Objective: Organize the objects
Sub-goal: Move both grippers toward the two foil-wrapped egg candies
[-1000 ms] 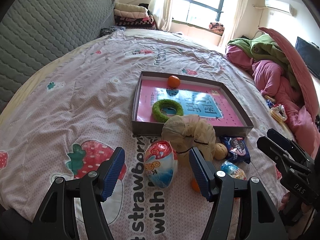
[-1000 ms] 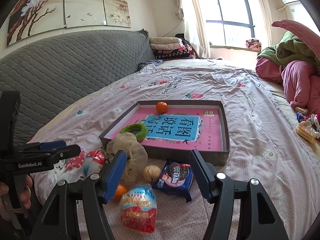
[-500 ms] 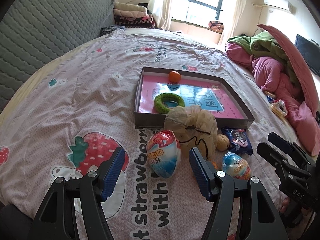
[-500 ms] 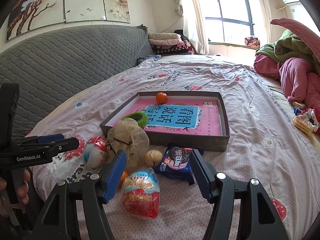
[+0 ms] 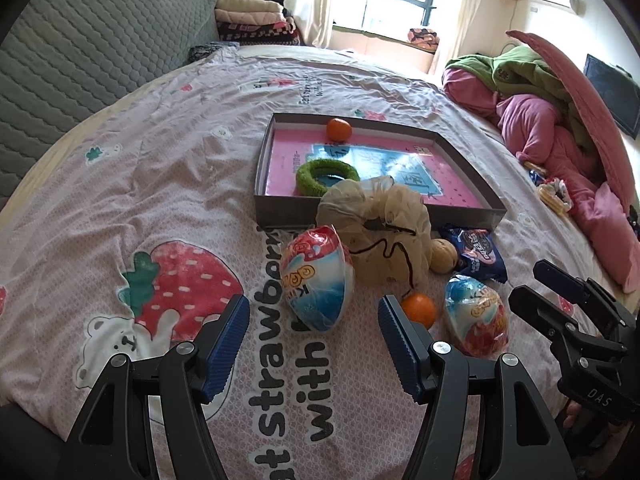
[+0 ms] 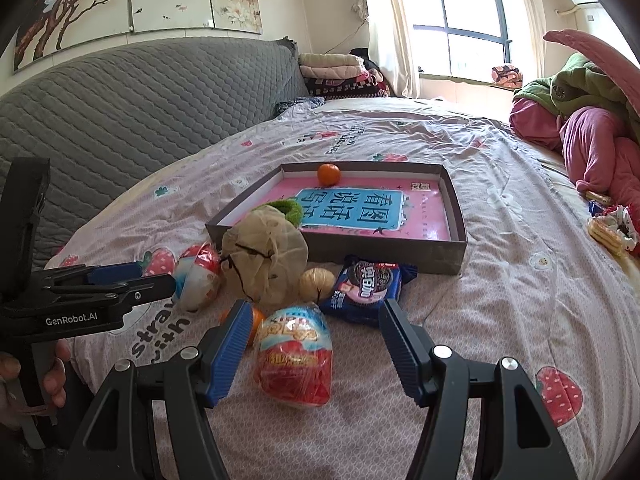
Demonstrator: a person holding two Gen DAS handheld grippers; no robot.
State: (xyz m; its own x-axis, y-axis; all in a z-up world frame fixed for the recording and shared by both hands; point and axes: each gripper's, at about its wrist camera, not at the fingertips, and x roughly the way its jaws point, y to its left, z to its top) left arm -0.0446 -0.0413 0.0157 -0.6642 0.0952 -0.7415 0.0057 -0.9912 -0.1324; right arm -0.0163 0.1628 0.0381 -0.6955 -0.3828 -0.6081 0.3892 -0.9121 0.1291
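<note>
Two grippers, left (image 5: 312, 344) and right (image 6: 312, 350), both spread wide w/ nothing held. Each lines up on an egg: blue egg (image 5: 318, 276), red egg (image 6: 294, 356). Straddle evenly, squeeze gently, then lift to box (image 6: 384, 246).

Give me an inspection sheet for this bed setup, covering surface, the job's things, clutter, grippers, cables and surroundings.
Surface: strawberry-print bedspread, wrinkled.
Job's things: shallow box holds an orange and a green ring. Outside, in front of it: mesh pouch, two wrapped toy eggs, second orange, walnut, cookie pack.
Clutter: snack wrappers at the bed's far side.
Grippers: left gripper open, empty, facing one egg; right gripper open, empty, jaws either side of the other egg.
Cables: nothing seen.
Surroundings: grey headboard, heaped bedding, window.
</note>
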